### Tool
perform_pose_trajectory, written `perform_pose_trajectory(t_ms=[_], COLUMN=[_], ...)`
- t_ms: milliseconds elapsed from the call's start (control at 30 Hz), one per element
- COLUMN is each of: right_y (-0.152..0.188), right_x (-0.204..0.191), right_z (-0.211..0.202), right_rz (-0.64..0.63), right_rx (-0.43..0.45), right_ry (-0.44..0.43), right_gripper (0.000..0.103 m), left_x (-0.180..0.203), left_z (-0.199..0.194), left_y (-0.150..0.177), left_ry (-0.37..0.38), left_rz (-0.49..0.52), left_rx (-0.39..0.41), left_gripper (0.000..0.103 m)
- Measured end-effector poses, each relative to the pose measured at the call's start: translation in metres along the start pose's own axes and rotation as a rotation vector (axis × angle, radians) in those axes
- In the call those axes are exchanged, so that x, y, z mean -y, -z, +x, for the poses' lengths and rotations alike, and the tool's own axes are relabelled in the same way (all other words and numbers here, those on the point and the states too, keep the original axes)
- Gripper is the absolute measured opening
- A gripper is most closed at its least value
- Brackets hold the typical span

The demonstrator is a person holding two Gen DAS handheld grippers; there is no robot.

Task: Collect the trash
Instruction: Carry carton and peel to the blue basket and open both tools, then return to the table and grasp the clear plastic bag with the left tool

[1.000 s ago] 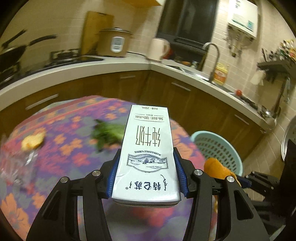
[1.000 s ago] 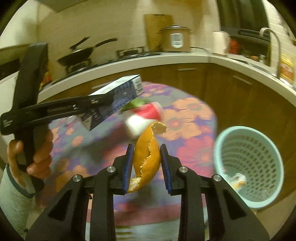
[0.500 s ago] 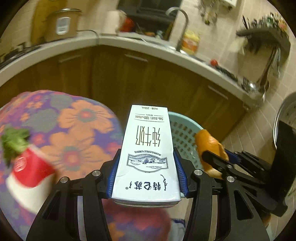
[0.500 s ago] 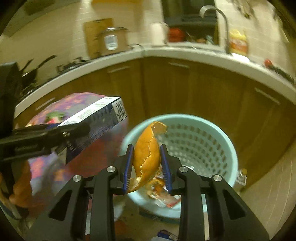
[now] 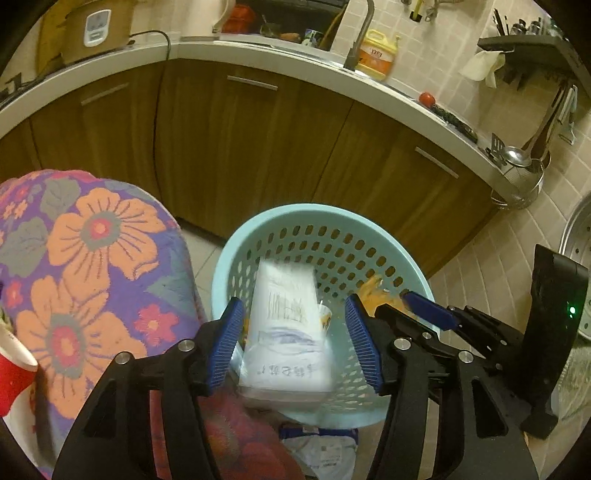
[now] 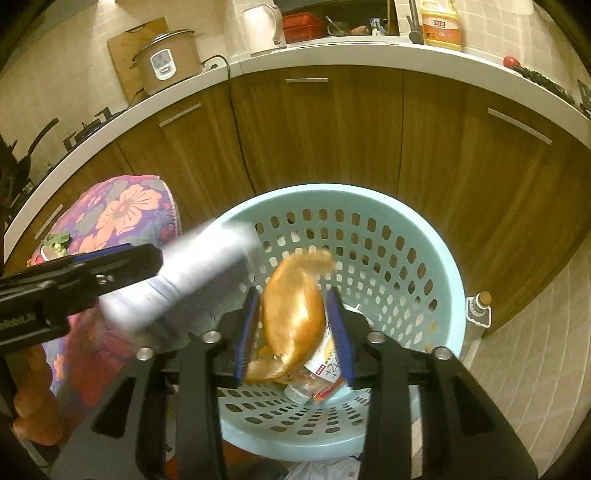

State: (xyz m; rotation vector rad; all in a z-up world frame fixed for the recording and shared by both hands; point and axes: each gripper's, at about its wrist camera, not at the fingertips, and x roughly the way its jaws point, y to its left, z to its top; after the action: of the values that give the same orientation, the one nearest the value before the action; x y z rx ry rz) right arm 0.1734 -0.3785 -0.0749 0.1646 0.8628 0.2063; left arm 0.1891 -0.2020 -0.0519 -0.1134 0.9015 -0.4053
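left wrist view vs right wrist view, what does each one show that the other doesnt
Only the left wrist view shows the red paper cup and the hanging ladle. Only the right wrist view shows the white kettle, the cutting board and a bottle in the basket. Both show the blue basket, blurred milk carton, orange peel, rice cooker and floral tablecloth.

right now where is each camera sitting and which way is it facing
Left wrist: on the left tool, looking down past open pads at the blurred milk carton over the blue basket; the right tool shows at right.
Right wrist: on the right tool, angled down into the same basket, orange peel loose between just-opened pads; the left tool enters from the left.
Shared: basket, carton, floral tablecloth, wooden cabinets.
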Motion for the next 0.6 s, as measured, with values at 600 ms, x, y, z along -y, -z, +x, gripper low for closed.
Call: perform_pose_trajectory(t_ms=[600], right_y=[-0.007], right_x=[-0.06], right_z=[-0.049], right_rz=[-0.066], right_rx=[0.094], right_ry=[-0.093], right_gripper=[0.043], left_x=[-0.031], left_z=[-0.097], left_y=[0.023], left_ry=[-0.083], left_rz=[-0.01], left_rx=[0.176], left_gripper=[0.061])
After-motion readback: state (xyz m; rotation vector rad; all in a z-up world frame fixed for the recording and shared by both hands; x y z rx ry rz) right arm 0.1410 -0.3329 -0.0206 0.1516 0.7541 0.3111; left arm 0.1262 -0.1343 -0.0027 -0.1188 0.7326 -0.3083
